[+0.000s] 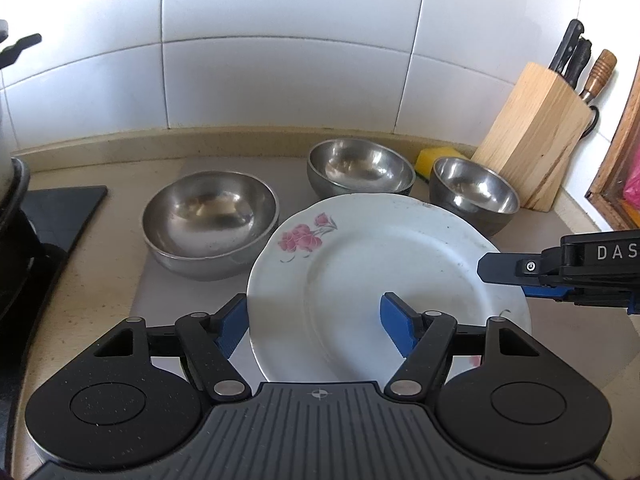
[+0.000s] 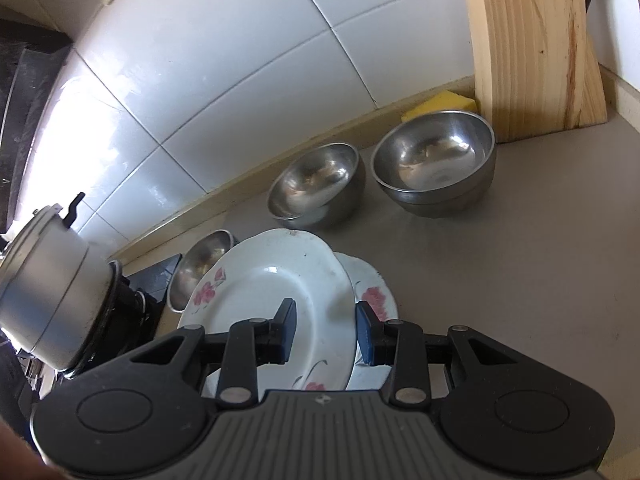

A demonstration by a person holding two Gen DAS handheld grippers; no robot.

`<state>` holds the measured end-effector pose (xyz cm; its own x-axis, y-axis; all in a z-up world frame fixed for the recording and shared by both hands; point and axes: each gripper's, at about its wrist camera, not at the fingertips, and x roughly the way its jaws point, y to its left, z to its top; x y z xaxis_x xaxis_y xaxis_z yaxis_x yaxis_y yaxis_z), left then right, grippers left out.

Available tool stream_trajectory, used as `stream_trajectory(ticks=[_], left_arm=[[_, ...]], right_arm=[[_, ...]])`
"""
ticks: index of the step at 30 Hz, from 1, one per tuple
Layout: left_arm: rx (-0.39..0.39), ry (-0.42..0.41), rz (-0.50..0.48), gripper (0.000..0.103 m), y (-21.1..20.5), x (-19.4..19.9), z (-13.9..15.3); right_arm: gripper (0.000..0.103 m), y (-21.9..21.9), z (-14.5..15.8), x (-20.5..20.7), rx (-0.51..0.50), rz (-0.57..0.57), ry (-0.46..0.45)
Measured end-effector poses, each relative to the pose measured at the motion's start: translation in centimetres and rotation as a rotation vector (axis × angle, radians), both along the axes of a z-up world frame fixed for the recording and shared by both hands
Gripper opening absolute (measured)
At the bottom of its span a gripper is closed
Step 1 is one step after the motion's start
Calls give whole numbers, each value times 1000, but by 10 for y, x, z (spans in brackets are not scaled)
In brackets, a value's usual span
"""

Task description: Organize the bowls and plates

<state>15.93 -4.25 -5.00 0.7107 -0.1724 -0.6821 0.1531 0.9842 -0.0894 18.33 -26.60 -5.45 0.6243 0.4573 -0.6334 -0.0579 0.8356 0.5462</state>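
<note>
Left gripper: jaws apart, straddling plate rim, apparently untouched.
Right gripper: clamped on plate, 3 o'clock edge.
Bowls: 12 o'clock, on surface.

"DAS" (cut off) on right gripper

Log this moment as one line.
right tongs: shut on upper plate rim | left tongs: open, plate edge between them | second plate: partly beneath it | large steel bowl: behind plates
</note>
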Motion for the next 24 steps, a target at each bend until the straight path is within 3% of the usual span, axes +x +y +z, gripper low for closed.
stream_trajectory(ticks=[17,24], left_arm=[[23,67,45,71,-7,21,-28],[15,64,44,73,-5,21,-32]], right_arm=[[7,3,-34,26,-30,22,49],[11,2,-36,28,-23,24,18]])
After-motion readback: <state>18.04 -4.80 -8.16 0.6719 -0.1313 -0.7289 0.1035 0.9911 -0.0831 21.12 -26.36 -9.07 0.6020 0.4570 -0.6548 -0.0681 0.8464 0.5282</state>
